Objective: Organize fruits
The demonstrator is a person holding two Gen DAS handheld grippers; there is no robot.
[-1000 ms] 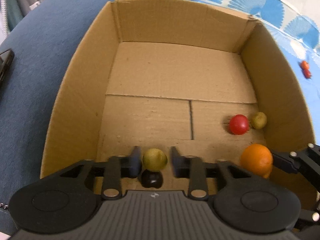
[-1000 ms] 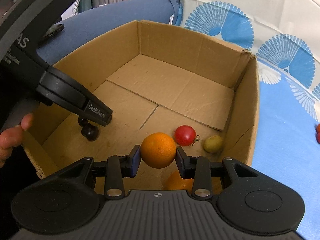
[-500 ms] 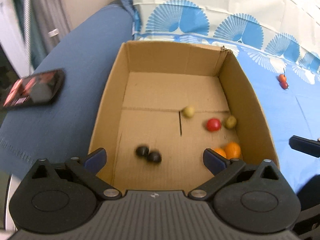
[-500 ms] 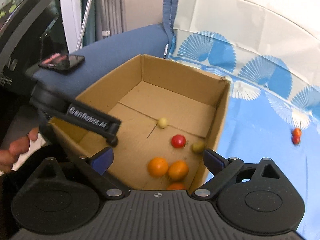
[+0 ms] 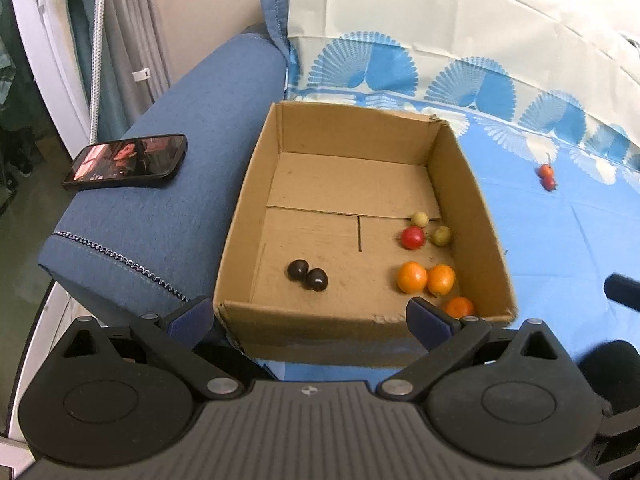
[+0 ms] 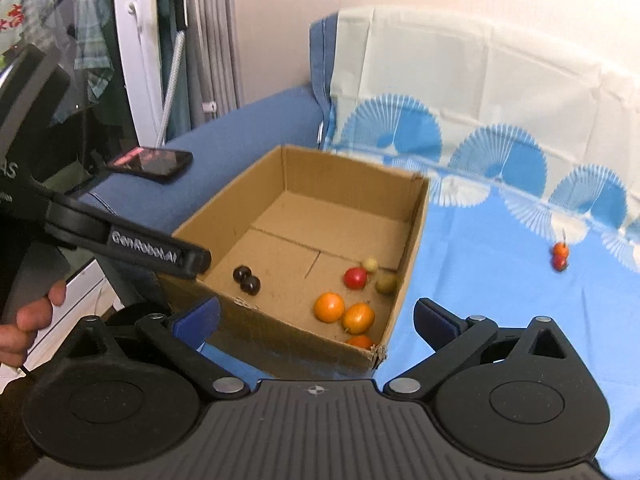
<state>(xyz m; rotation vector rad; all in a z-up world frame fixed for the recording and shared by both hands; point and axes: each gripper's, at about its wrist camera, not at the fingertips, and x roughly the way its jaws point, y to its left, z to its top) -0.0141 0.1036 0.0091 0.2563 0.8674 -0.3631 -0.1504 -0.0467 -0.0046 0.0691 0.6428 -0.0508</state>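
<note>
Fruits (image 5: 412,277) released into box (image 5: 240,216), both hand-held grippers withdrawn, empty

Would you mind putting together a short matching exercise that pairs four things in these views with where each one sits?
Things:
1. two dark fruits
2. three orange fruits
3. pair of small red fruits
4. phone

Places:
A. on the blue sofa arm
B. on the blue patterned cloth, outside the cardboard box
C. in the box, near its left wall
D. in the box, in its near right corner

Pairs: 1-C, 2-D, 3-B, 4-A
</note>
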